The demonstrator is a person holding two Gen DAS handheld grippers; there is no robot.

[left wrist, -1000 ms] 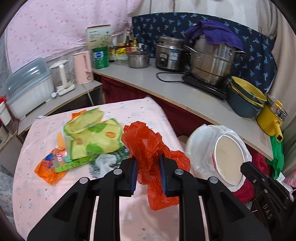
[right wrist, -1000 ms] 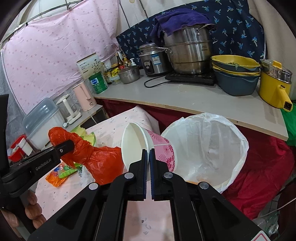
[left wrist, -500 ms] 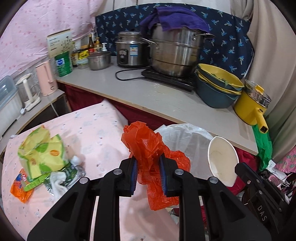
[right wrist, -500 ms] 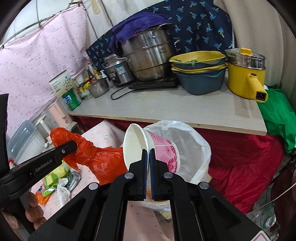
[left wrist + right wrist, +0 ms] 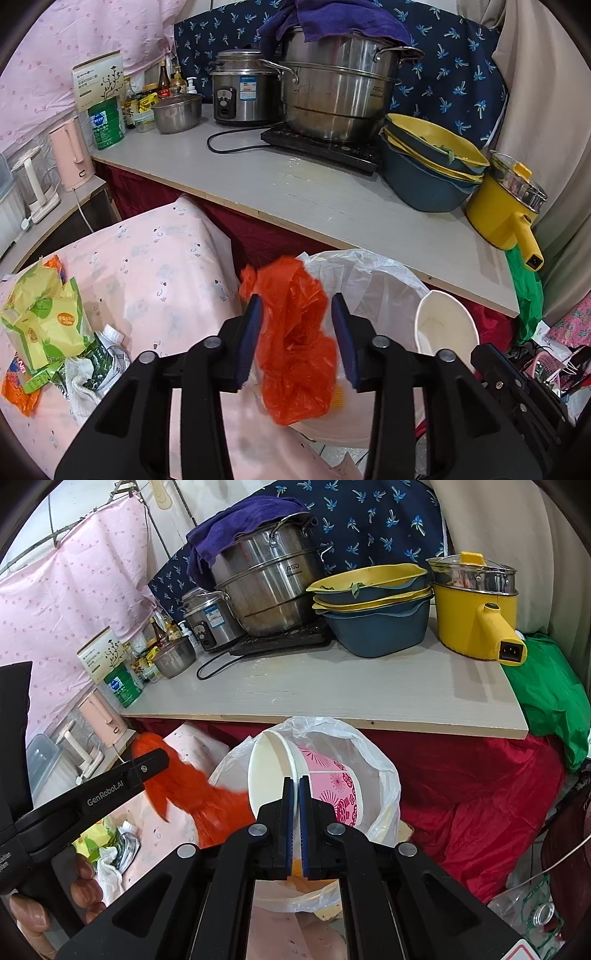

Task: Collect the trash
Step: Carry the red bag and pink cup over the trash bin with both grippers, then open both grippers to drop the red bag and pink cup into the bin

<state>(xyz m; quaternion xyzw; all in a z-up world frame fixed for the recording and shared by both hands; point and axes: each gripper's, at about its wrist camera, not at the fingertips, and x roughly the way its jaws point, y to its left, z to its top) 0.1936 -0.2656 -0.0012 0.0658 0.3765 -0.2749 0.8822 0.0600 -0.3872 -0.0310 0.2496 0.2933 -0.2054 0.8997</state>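
1. Wrappers (image 5: 44, 325) and a crushed bottle (image 5: 110, 354) lie on the desk (image 5: 147, 266) at the left, not yet collected; they are for a later trip.
2. The left gripper (image 5: 295, 332) is opening its fingers (image 5: 251, 332). The red plastic bag (image 5: 295, 339) hangs loose between them, no longer pressed, just above the near rim of the white-lined bin (image 5: 369, 269). Let the fingers spread fully, and shake lightly if the film sticks to a pad.
3. The right gripper (image 5: 294, 812) has its fingers clenched on the rim of the pink paper cup (image 5: 332, 786), tilted over the bin (image 5: 376, 775). I would release the cup only when the red bag has fallen inside, so the two do not collide.
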